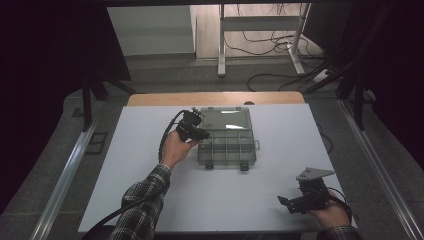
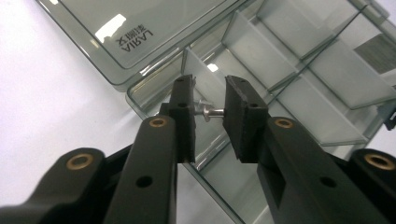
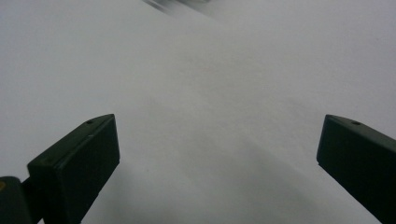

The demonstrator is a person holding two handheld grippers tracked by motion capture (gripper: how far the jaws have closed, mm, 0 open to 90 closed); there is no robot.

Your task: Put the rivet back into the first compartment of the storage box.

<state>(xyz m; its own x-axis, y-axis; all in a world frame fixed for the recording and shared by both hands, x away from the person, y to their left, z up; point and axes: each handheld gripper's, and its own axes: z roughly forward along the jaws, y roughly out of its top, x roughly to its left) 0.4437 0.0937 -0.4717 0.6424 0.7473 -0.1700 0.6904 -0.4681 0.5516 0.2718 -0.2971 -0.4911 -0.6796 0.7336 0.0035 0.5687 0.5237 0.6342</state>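
While left gripper (image 2: 208,113) pinches a small metal screw (image 2: 208,112) (tip hidden), organizer box (image 2: 299,79) cropped, right gripper (image 3: 217,163) wide.

The left gripper (image 2: 208,112) is held forward by the left hand (image 1: 175,147), arm outstretched in a plaid sleeve, its jaws drawn close together. The right gripper (image 3: 217,154) is held low near the body by the right hand (image 1: 332,212), jaws spread wide.

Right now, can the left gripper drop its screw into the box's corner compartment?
Probably yes: the left gripper holds the screw right above the open box, lid folded back, with nothing between screw and compartment.
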